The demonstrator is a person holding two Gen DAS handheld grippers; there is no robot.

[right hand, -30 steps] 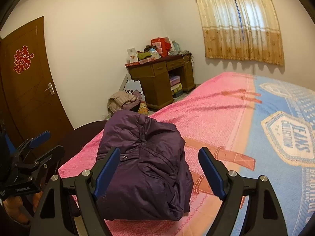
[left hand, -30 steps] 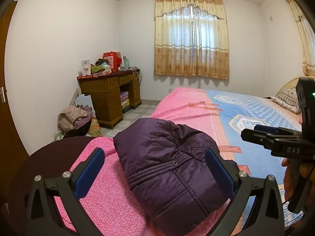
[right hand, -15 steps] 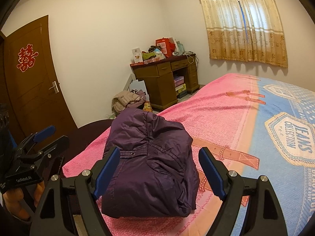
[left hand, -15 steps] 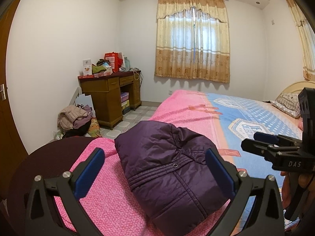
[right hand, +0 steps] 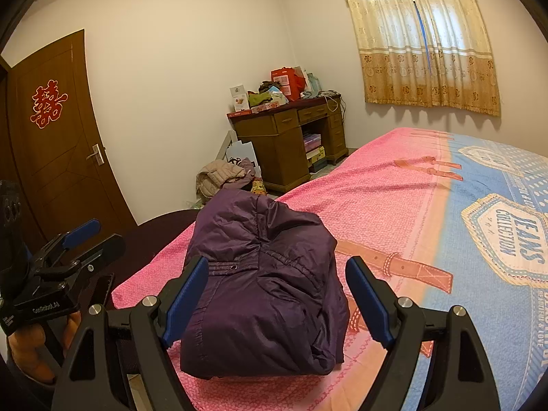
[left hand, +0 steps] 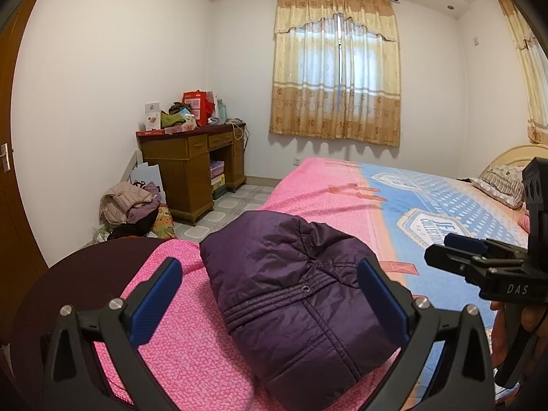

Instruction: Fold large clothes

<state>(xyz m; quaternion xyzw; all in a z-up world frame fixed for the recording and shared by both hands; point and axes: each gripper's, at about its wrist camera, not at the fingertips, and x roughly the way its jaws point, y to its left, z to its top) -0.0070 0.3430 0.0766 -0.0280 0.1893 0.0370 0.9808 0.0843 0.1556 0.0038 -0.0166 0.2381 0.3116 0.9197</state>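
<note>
My two spread claws [left hand: 270, 303] [right hand: 277, 303] over folded purple quilted jacket [right hand: 260, 287], underside hidden, on pink-and-blue bedspread [right hand: 394, 205].

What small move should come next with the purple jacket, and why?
Probably draw both grippers back and leave it. The purple jacket already sits as a compact folded bundle on the bed, and the left gripper and right gripper are open, gripping nothing.
</note>
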